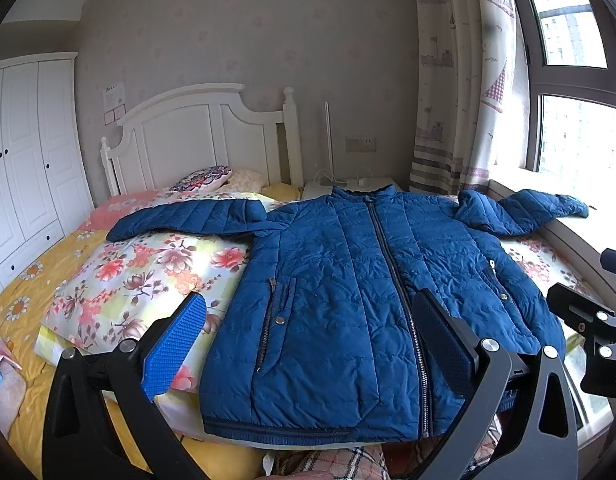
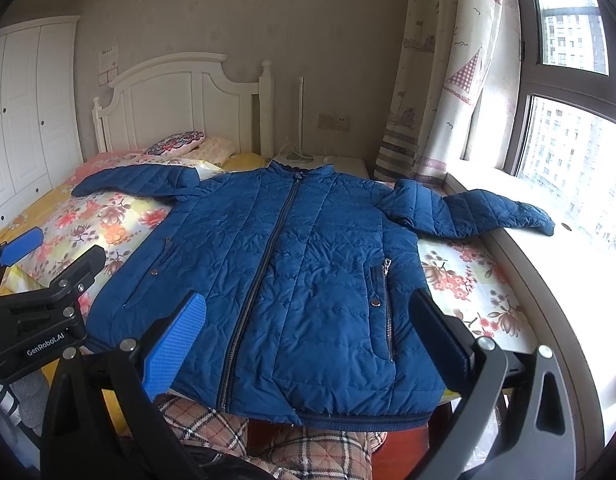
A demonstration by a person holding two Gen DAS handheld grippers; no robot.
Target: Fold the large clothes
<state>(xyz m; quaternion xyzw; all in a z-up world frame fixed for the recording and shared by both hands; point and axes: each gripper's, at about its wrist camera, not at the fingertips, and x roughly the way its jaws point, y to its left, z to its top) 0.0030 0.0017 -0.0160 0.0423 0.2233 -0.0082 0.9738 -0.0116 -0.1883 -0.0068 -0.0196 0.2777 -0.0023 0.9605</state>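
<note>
Our left tool (image 1: 308, 344) and right tool (image 2: 308, 340) are hovering wide open, gripping nothing, above the blue jacket (image 2: 284, 264) lying zipped and flat across the bed's (image 2: 480, 280) foot edge. We're aiming to pinch each sleeve near its cuff, folding inward evenly.

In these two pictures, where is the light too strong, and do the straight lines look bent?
Left wrist view: the window and sill are blown out white; the blue jacket stays evenly lit and sharp; the wardrobe bows from fisheye distortion, with dark corners. Right wrist view: glare washes out the windowsill beside the jacket's sleeve; the window frame curves strongly.
</note>
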